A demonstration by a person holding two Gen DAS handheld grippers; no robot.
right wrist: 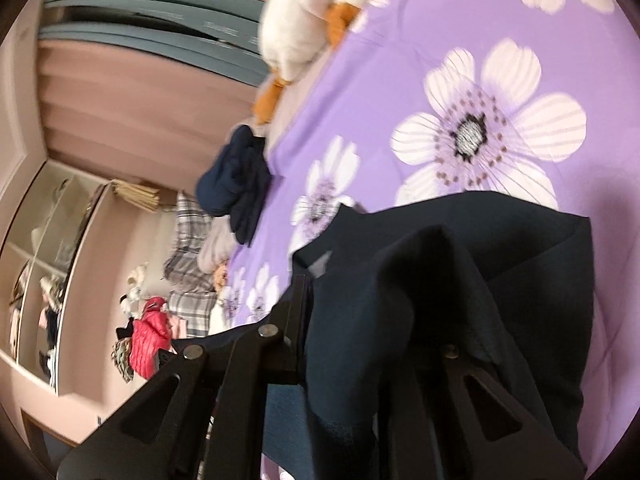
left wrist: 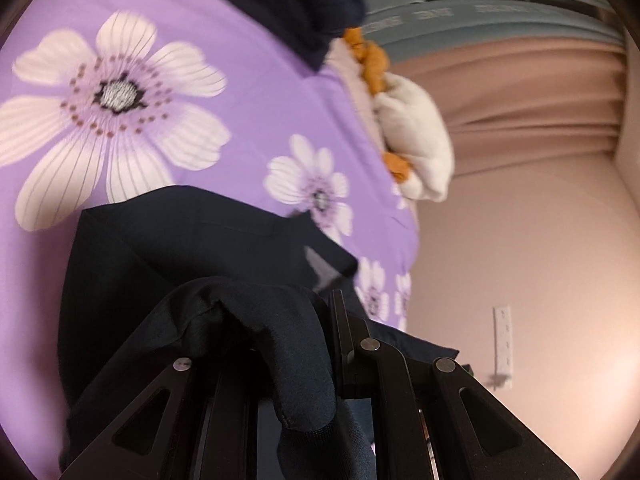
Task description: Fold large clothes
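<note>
A dark navy garment (left wrist: 168,256) hangs over a purple bedsheet with white flowers (left wrist: 160,100). My left gripper (left wrist: 320,320) is shut on a bunched fold of the garment, which drapes over its left finger and hides it. In the right wrist view the same garment (right wrist: 460,280) drapes over my right gripper (right wrist: 360,300), which is shut on its edge; the right finger is hidden under cloth. Both views are tilted and lifted above the bed.
A white and orange plush toy (left wrist: 412,136) lies at the bed's edge, also in the right wrist view (right wrist: 304,20). Another dark navy cloth bundle (right wrist: 236,184) lies nearby. Plaid fabric (right wrist: 192,260), a red item (right wrist: 148,340), curtains (left wrist: 520,92) and a mirrored wardrobe (right wrist: 40,260) stand beyond.
</note>
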